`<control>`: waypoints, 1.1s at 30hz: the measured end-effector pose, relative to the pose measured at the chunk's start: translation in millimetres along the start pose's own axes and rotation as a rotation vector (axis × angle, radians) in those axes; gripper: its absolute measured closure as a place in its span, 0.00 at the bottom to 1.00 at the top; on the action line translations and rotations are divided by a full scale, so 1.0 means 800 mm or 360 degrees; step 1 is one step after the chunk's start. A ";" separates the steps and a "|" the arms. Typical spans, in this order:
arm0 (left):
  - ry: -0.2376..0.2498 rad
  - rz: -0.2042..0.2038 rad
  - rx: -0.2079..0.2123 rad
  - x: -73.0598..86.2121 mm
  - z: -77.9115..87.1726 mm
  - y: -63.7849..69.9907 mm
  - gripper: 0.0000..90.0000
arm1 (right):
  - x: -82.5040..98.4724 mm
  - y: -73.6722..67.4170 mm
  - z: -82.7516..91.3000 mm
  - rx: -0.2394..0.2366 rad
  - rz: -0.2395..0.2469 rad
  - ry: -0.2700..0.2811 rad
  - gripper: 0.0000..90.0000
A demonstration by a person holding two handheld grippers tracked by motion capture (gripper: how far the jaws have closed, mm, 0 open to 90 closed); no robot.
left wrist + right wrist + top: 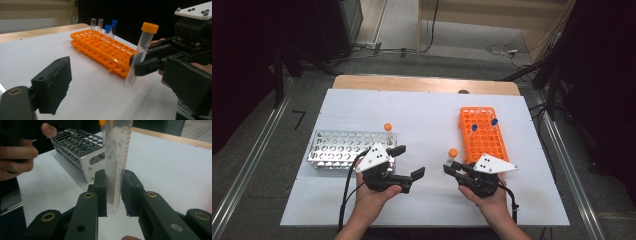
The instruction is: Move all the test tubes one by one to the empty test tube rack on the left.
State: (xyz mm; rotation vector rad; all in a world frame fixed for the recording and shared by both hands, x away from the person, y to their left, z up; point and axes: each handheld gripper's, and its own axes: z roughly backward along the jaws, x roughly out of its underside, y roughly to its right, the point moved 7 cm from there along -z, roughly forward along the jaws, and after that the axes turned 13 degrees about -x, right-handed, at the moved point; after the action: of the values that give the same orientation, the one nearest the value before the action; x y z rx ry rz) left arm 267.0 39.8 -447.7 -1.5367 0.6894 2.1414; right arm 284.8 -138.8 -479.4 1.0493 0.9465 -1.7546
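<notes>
High view: orange rack (484, 135) holds two blue-capped tubes (474, 128).

Orange-capped clear tube (140, 53), orange rack (482, 133), silver rack (343, 149), blue-capped tubes (110, 29), white tabletop (422, 120).

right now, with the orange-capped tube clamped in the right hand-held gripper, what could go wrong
The tube is clamped low on its body by the right hand-held gripper and leans in the left gripper view, so it may pivot or slip. The left hand-held gripper stands open close by; a mistimed handover could drop the tube. It could also knock the blue-capped tubes in the orange rack.
</notes>
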 end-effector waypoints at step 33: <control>-0.0065 -0.0126 0.0239 0.011 -0.019 0.041 0.83 | 0.003 -0.047 -0.033 -0.0239 0.0082 -0.0097 0.80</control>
State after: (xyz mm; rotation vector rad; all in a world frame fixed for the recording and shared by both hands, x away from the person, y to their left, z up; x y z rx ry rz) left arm 256.3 4.9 -455.6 -1.4143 0.7455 2.0091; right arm 256.6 -103.0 -485.1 0.9119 0.9881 -1.6372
